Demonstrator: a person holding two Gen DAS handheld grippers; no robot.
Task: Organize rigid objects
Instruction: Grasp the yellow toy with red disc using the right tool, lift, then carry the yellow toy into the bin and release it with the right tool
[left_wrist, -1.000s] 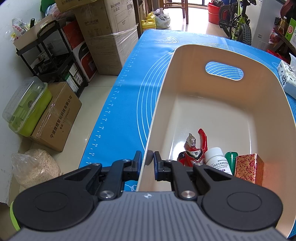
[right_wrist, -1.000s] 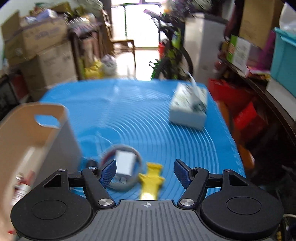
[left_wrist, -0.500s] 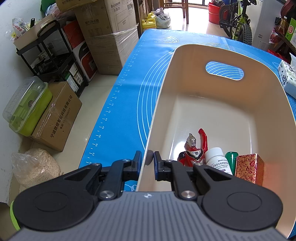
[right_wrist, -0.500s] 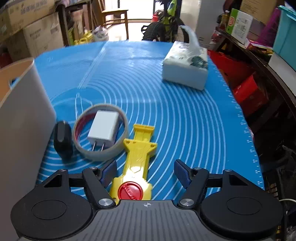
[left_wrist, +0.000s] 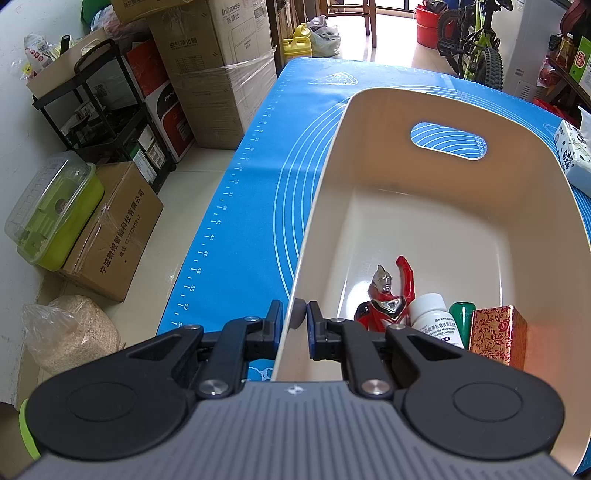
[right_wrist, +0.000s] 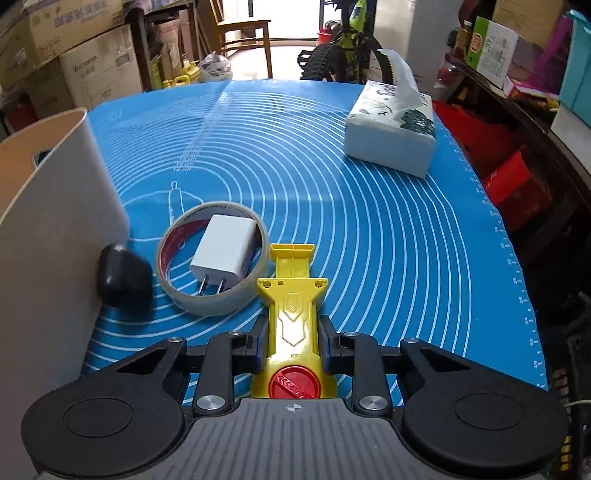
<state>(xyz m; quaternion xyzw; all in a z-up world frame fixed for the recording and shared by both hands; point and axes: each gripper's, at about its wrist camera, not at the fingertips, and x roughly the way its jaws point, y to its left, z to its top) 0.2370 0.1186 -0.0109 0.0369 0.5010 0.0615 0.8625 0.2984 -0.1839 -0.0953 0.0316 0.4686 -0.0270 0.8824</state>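
A cream bin (left_wrist: 424, 229) is being kept upright on the mat, its near wall being pinched. Inside it, at the near end, a red figure (left_wrist: 388, 299), a white bottle (left_wrist: 434, 319), a green item (left_wrist: 461, 317) and a red patterned box (left_wrist: 496, 334) are being held together. A yellow toy (right_wrist: 293, 314) with a red dial is being clamped flat, beside a tape roll (right_wrist: 184, 291) ringing a white charger (right_wrist: 223, 251), with a black item (right_wrist: 123, 275) against the bin.

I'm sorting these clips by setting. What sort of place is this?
Probably a cluttered storage room in a home: stacked cardboard boxes, a bicycle by the doorway, and a table under a blue baking mat.
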